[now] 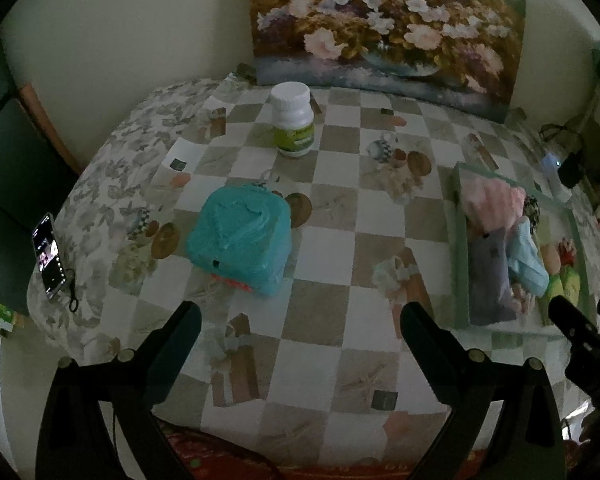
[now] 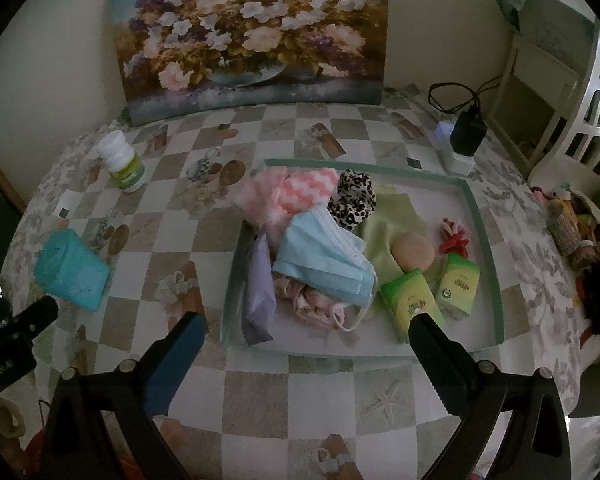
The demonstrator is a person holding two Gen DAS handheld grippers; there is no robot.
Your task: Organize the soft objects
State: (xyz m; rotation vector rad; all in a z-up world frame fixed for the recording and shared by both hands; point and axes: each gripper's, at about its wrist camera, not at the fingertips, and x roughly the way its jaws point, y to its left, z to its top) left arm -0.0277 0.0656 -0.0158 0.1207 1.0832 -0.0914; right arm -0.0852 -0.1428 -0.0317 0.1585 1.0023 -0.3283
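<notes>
Both tongs are spread wide and empty: the left tongs point(image 1: 300, 320) at the bottom of their view, the right tongs point(image 2: 306, 330) likewise. A teal pack point(image 1: 240, 236) lies mid-left on the bench point(image 1: 340, 248). The tray point(image 2: 484, 220) at centre holds a blue mask point(image 2: 324, 260).

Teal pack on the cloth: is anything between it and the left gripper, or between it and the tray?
Nothing visible blocks either path. The left gripper is open with only bare tablecloth between it and the teal pack. From the pack to the tray the cloth is also bare; the white bottle stands farther back.
</notes>
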